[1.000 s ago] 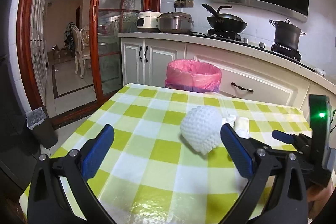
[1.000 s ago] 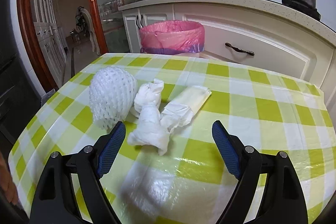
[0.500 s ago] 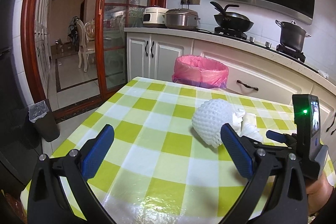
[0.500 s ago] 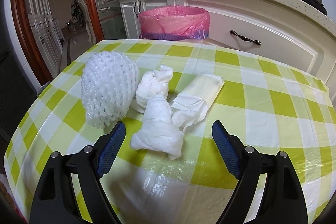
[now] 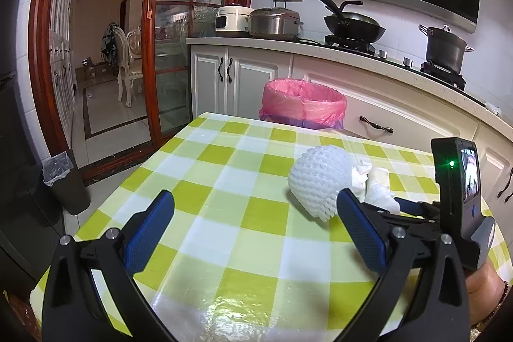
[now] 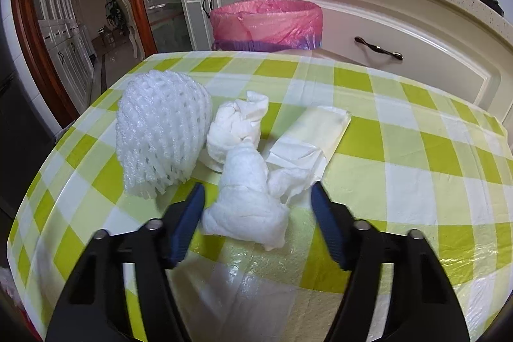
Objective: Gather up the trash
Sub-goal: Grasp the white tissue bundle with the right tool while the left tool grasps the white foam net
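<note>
trash lies mid-frame in the left wrist view: a foam net [image 5: 317, 178] on the checked table [image 5: 224, 213], right of the wide-open left gripper [image 5: 255, 231]. in the right wrist view, the right gripper [image 6: 258, 213] is closing around a crumpled tissue [image 6: 247, 197], pads not yet pressing.

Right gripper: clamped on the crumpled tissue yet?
Not yet. The right gripper is closing around the crumpled tissue, with gaps visible beside both pads.

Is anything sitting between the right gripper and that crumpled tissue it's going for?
Nothing visible. The crumpled tissue already lies between the right gripper's closing fingers; the foam net sits off to the side, outside them.
</note>
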Action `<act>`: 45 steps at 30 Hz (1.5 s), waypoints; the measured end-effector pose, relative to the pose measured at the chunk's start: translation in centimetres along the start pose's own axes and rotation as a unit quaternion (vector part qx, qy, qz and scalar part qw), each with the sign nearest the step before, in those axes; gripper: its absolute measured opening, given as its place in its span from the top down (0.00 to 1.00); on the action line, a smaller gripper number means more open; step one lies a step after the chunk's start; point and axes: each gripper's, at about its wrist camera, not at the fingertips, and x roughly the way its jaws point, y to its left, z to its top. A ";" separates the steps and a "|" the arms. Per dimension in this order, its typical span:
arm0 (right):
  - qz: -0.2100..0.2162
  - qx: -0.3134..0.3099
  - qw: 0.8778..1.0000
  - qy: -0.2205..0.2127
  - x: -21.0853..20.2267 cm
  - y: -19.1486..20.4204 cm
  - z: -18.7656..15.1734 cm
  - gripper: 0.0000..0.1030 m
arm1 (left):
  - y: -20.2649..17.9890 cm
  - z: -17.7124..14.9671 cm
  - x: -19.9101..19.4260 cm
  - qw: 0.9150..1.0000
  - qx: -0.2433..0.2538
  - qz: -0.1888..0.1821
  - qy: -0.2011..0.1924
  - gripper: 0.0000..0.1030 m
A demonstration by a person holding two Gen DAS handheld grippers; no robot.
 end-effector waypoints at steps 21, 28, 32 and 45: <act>0.046 0.047 0.995 -0.077 -4.5 -5.0 -1.2 0.74 | -3.3 0.4 4.5 0.999 -0.004 -0.004 0.038 0.05; 0.054 0.059 0.993 -0.091 -6.3 -6.6 -1.6 0.74 | -5.7 1.0 8.8 0.998 -0.007 -0.005 0.058 0.05; 0.057 0.055 0.993 -0.091 -6.5 -6.9 -1.9 0.74 | -6.9 1.9 10.6 0.998 -0.014 -0.004 0.058 0.05; 0.059 0.077 0.991 -0.093 -6.1 -8.1 -2.1 0.74 | -8.3 1.1 15.1 0.995 0.008 0.002 0.095 0.16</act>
